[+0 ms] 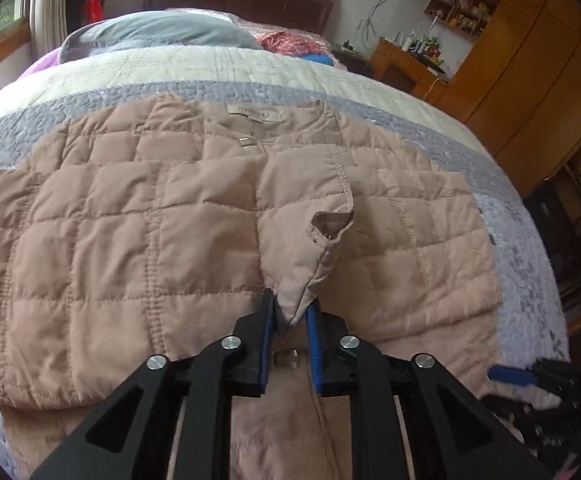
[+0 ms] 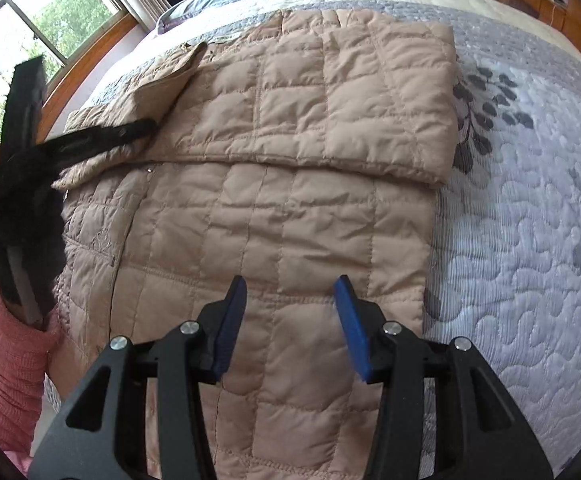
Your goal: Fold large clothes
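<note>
**A:** ok so where are we at? The left gripper (image 1: 292, 304) is clamped on a pinch of the jacket (image 1: 138, 216), looks like the cuff end of a sleeve (image 1: 322, 236), with the fabric tenting up between the blue pads (image 1: 267, 320).

**B:** yeah, and the right gripper (image 2: 290, 312) is wide open, holding nothing, just hanging over the lower part of the jacket's right side. My read: mid sleeve-fold. The right sleeve is already laid across the chest, so the body's next.

**A:** so next move is carry that pinched bit where it belongs, drop it flat, then let go?

**B:** probably. The puffy quilting may spring back, so press it down. The jacket is spread front-up on the bed (image 2: 530, 240), collar toward the pillows (image 1: 162, 32), right in front of both grippers.
</note>
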### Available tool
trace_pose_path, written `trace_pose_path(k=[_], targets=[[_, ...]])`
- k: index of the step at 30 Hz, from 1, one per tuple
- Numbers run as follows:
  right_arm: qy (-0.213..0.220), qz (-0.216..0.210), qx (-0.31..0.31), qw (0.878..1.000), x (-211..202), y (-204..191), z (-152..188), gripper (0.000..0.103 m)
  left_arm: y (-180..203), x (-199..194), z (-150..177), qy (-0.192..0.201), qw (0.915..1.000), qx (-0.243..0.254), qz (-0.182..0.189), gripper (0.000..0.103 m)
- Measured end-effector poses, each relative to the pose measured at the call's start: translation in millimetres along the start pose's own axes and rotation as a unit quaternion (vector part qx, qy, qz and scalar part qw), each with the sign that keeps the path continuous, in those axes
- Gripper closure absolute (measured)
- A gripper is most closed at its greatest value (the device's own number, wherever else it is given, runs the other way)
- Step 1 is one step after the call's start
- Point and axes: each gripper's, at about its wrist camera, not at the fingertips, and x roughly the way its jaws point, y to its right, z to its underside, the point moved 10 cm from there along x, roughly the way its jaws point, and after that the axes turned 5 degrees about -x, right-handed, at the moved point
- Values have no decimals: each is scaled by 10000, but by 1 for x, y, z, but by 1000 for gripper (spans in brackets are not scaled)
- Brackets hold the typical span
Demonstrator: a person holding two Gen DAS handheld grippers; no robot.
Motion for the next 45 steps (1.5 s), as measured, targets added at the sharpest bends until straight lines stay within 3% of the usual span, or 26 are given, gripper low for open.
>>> trace_pose_path(k=[3, 7, 10, 13, 17, 20, 23, 25, 29, 32, 38, 41, 45], targets=[[14, -22, -73, 10000, 0, -7, -10, 57, -2, -39, 10, 120, 9987, 14, 488, 76], [62, -286, -198, 9994, 2, -30, -39, 57, -30, -85, 5, 467, 9975, -166, 508, 72], [55, -700, -202, 9973, 7, -53, -68, 57, -75, -94, -5, 655, 9967, -238, -410, 72], [-53, -894, -187, 9958, 19, -70, -96, 57, -114, -79, -5, 456, 9936, -442, -929, 73], [-247, -1106, 5, 9936, 47, -80, -128, 57, -145, -46, 8, 119, 9911, -709, -1117, 73], [-439, -1237, 175, 9912, 73, -84, -139, 56, -148, -39, 13, 189, 9912, -658, -1128, 73], [-515, -1343, 214, 9894, 90, -89, -143, 69, -149, -38, 16, 229, 9913, -609, -1143, 73], [-482, -1368, 123, 9894, 92, -95, -144, 92, -149, -38, 16, 208, 9914, -635, -1127, 73], [-255, -1258, -90, 9917, 80, -104, -151, 99, -142, -47, 10, 221, 9907, -695, -1145, 73], [183, -1273, -248, 9914, 42, -105, -158, 100, -126, -72, 0, 634, 9905, -588, -1066, 73], [1049, -752, -239, 9913, -45, -61, -170, 100, -86, -102, -22, 1189, 9891, -283, -819, 73], [1306, -445, 24, 9904, -74, -20, -167, 100, -73, -92, -25, 1153, 9897, -125, -840, 73], [1223, -322, 542, 9905, -69, 34, -154, 100, -67, -59, -20, 850, 9921, -34, -926, 73]])
